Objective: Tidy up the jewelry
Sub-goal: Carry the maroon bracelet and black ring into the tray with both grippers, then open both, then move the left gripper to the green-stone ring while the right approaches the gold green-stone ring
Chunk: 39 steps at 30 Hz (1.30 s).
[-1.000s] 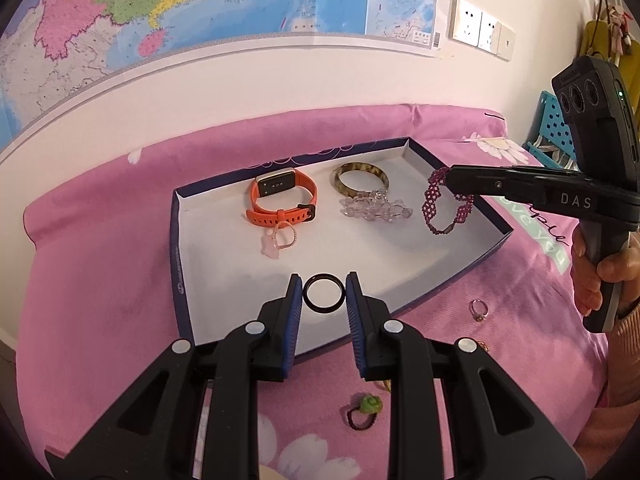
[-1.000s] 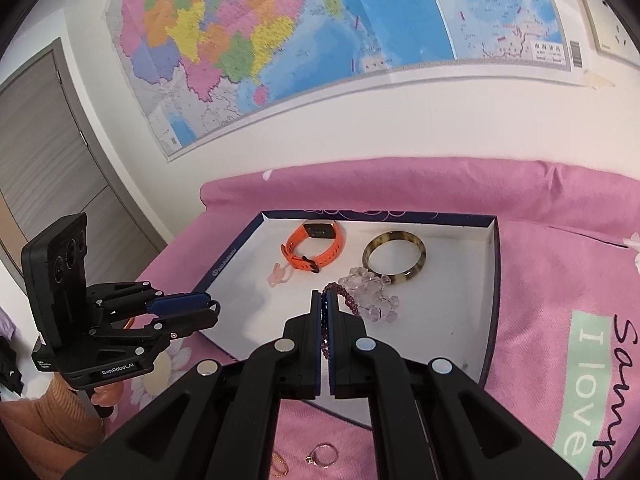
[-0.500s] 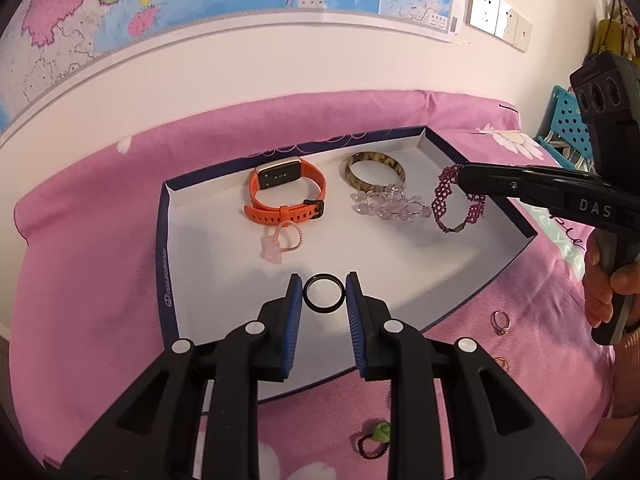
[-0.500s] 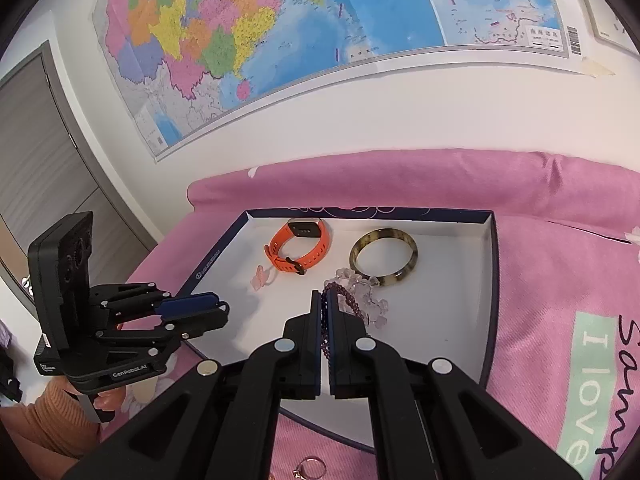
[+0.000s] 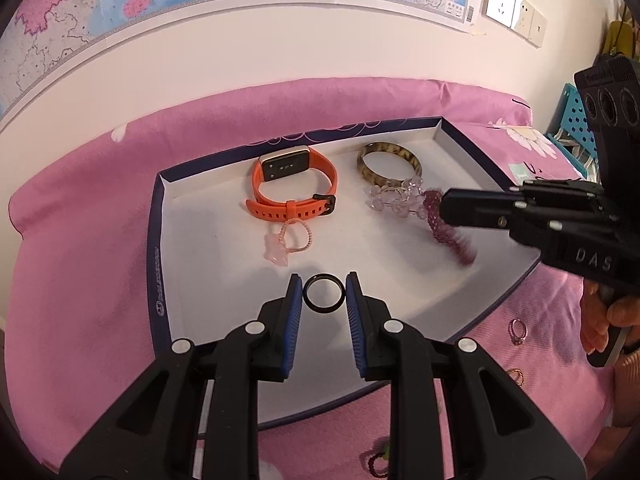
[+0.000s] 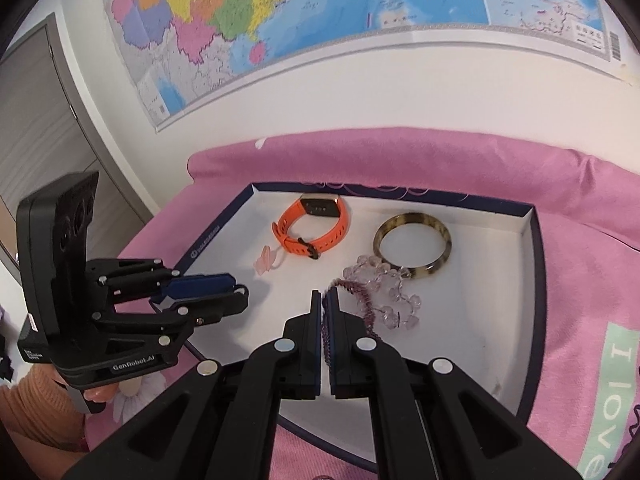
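A white tray point(image 5: 158, 280) with a dark blue rim lies on pink cloth. Inside it are an orange watch point(image 5: 296, 188), a tortoiseshell bangle point(image 5: 388, 160), a clear crystal bracelet point(image 5: 396, 200) and a pink star bracelet point(image 5: 288, 240). My left gripper point(image 5: 323, 292) is shut on a black ring point(image 5: 323, 299), held above the tray's near part. My right gripper point(image 6: 323, 300) is shut on a maroon bead bracelet point(image 6: 360, 300). That bracelet point(image 5: 448, 232) hangs blurred just over the tray floor, next to the crystal bracelet point(image 6: 384, 292). The right wrist view shows the left gripper point(image 6: 236, 292) at the tray's point(image 6: 532, 260) left edge.
Two small rings point(image 5: 519, 330) point(image 5: 516, 376) lie on the pink cloth right of the tray, and a beaded ring with a green stone point(image 5: 380, 456) lies in front of it. A map and wall sockets point(image 5: 500, 0) hang behind. A blue rack point(image 5: 572, 116) stands far right.
Both grippers came lower and further in over the tray. The maroon bracelet went from the tray's right side to beside the crystal bracelet. Both grips are unchanged.
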Tool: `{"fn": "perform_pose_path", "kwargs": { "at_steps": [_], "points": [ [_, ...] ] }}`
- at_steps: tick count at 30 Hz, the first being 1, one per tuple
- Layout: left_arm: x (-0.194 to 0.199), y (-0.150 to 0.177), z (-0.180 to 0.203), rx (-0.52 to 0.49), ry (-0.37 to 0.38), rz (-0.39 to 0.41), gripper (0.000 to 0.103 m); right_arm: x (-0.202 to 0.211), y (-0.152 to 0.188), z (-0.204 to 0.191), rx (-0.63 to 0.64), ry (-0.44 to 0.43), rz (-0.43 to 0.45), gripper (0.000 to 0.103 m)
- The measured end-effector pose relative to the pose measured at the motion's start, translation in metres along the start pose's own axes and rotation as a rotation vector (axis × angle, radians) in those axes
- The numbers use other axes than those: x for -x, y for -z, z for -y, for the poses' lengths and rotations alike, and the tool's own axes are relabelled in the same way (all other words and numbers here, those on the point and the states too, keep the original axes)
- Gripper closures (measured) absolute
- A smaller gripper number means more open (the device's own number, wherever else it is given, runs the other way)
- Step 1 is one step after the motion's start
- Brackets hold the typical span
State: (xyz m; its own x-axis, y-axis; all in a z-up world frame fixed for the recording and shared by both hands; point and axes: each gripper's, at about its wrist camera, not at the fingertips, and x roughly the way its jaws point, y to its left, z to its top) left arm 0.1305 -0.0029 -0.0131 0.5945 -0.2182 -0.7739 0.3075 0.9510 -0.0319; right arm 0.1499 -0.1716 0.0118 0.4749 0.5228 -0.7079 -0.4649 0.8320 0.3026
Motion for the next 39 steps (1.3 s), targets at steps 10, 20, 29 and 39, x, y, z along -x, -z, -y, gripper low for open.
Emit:
{"fn": "perform_pose_path", "kwargs": {
  "at_steps": [10,20,29,39],
  "points": [
    [-0.010,-0.002,0.000,0.004,-0.009,-0.024,0.080,-0.011,0.003,0.003,0.000,0.008,-0.035,0.097],
    [-0.018,-0.004,-0.002,0.008,-0.026,-0.036,0.080,0.006,0.003,0.002,-0.019,-0.013,-0.012,0.087],
    [-0.012,-0.005,0.000,0.006,-0.029,-0.006,0.056,0.031,0.014,-0.005,-0.007,-0.034,0.014,0.070],
    [0.033,0.002,0.002,-0.008,-0.039,0.093,0.051,0.060,0.053,-0.006,0.003,-0.023,-0.002,0.069]
  ]
}}
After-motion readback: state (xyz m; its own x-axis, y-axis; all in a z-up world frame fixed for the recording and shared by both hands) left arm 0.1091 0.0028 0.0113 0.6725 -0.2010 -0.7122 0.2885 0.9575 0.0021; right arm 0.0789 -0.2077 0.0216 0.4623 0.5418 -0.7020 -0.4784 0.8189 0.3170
